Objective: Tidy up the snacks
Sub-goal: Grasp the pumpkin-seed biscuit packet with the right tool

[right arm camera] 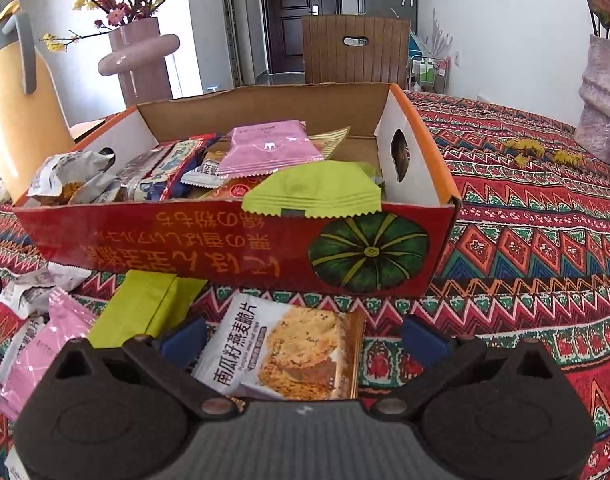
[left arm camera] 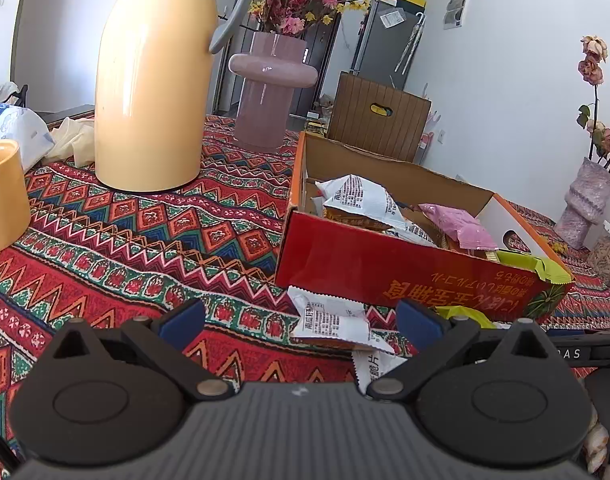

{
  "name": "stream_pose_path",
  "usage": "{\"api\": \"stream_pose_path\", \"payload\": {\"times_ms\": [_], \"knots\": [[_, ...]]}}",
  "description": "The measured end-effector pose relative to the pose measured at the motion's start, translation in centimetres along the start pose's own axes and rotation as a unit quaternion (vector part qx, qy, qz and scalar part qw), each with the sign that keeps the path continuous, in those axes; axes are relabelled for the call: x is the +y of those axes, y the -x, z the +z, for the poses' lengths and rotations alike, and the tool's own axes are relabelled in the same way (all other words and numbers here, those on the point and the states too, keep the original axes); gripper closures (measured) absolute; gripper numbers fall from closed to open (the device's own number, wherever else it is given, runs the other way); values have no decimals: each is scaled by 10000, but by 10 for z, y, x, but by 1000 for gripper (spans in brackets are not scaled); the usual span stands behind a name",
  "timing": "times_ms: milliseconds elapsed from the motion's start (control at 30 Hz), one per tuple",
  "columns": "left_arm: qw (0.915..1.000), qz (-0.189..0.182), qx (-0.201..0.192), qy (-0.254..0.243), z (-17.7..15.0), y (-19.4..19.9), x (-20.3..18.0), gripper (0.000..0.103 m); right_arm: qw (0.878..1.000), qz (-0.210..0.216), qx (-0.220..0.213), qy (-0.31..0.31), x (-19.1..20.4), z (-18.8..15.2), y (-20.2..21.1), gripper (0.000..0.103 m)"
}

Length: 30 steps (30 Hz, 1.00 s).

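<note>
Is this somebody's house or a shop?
Most likely somebody's home: a patterned tablecloth with a yellow thermos jug and flower vase, a front door behind, and a red snack box.

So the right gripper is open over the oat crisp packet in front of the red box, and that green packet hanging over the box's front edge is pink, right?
Not quite. The packet draped over the front edge of the red box is green, not pink, as the right wrist view shows. The rest holds: the right gripper is open over the oat crisp packet.
</note>
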<state>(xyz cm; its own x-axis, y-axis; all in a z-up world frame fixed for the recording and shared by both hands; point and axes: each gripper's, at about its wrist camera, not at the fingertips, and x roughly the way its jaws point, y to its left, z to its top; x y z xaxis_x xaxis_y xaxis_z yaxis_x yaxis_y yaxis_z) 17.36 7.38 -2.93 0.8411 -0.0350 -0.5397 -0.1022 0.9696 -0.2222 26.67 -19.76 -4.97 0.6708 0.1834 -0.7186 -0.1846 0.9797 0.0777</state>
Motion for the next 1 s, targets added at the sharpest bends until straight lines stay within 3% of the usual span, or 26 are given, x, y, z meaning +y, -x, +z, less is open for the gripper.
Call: {"api": "stream_pose_path", "payload": {"times_ms": [600,700,1000], "knots": [[9999,-21,29,169,1,-1,6,0,9999,34,-138,54,0,-7,4,0],[9999,-19,34,161,1,-1,6,0,9998,22,-163,69,-2,-9,8,6],[9999,-6,51,163,1,-2,6,0,9993,66,-331,141,-7,-16,20,36]]}}
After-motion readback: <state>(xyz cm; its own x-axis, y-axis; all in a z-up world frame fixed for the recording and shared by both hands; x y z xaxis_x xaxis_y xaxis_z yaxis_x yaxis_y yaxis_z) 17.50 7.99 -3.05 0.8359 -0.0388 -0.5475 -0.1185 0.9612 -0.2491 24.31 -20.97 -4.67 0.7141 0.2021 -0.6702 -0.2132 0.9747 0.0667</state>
